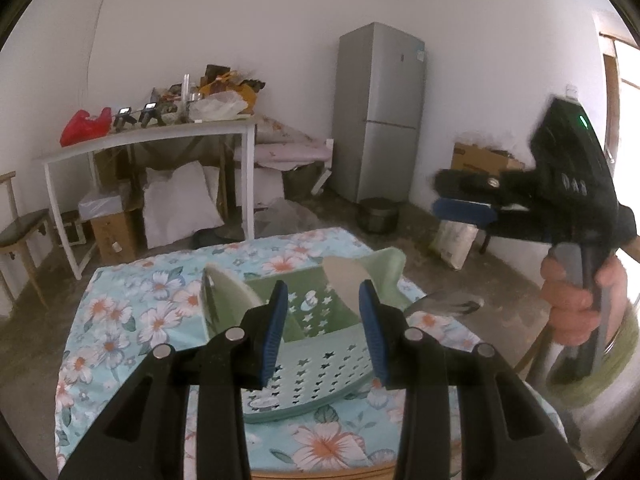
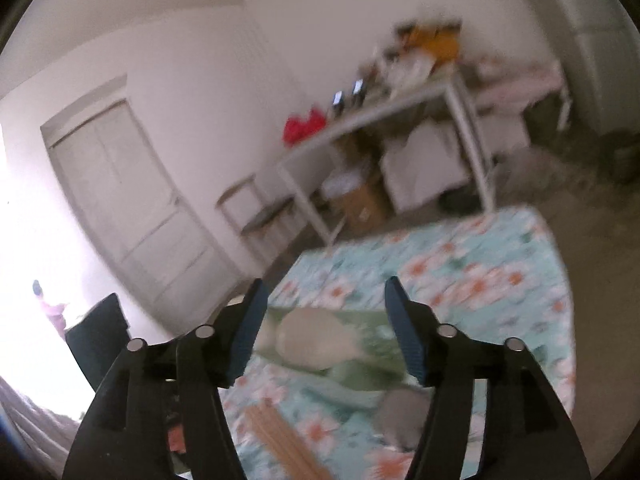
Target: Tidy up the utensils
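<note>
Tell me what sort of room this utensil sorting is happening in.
Probably a lived-in room of a home, used partly for storage. A tall fridge stands against the wall, a white table is piled with bags and clutter, and the green utensil tray sits on a floral tablecloth.

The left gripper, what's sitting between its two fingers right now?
Nothing is gripped. In the left wrist view, the left gripper frames only the green basket lying beyond it on the floral cloth.

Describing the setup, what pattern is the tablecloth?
Light blue tablecloth with white-and-orange flowers, clearest in the left wrist view.
</note>
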Available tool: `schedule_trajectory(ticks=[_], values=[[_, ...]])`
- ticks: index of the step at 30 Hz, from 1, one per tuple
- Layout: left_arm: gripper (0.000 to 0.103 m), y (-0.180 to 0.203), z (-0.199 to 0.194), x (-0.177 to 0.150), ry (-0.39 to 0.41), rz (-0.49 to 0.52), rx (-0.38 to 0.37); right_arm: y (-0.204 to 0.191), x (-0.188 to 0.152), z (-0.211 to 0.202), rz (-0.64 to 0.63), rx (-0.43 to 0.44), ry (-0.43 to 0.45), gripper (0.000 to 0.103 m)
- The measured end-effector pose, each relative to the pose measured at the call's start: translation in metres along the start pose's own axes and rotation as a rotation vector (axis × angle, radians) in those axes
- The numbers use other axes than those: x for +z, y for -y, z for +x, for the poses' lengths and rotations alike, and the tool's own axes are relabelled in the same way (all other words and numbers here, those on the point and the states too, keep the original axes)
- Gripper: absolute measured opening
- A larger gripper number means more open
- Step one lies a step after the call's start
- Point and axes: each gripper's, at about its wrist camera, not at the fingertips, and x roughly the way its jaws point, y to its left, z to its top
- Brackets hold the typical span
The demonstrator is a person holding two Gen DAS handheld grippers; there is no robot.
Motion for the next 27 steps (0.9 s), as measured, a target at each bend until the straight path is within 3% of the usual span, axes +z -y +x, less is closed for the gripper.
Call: schedule_trajectory(ticks=[6,10,14,21,27], values=[[0.035,0.007,0.007,-0.01,-0.029,0.037,0.027,-0.023,0.017,0.059,-0.086,-0.096,-0.228,0.059],[0.033,0.006,0.01,-0.012,-0.041,0.04,0.034,-0.018,0.015,0.092,-0.068,-0.138,-0.378,0.055],[0.03,0.007,0.011,-0.013,-0.043,0.048,0.037,-0.024,0.015,0.097,-0.084,-0.124,-0.43,0.054],[0.03,0.009,0.014,-0.015,-0.041,0.056,0.036,-0.047,0.014,0.116,-0.224,-0.236,-0.492,0.054],[0.03,0.01,0.015,-0.014,-0.042,0.057,0.036,-0.045,0.019,0.109,-0.237,-0.28,-0.471,0.054]])
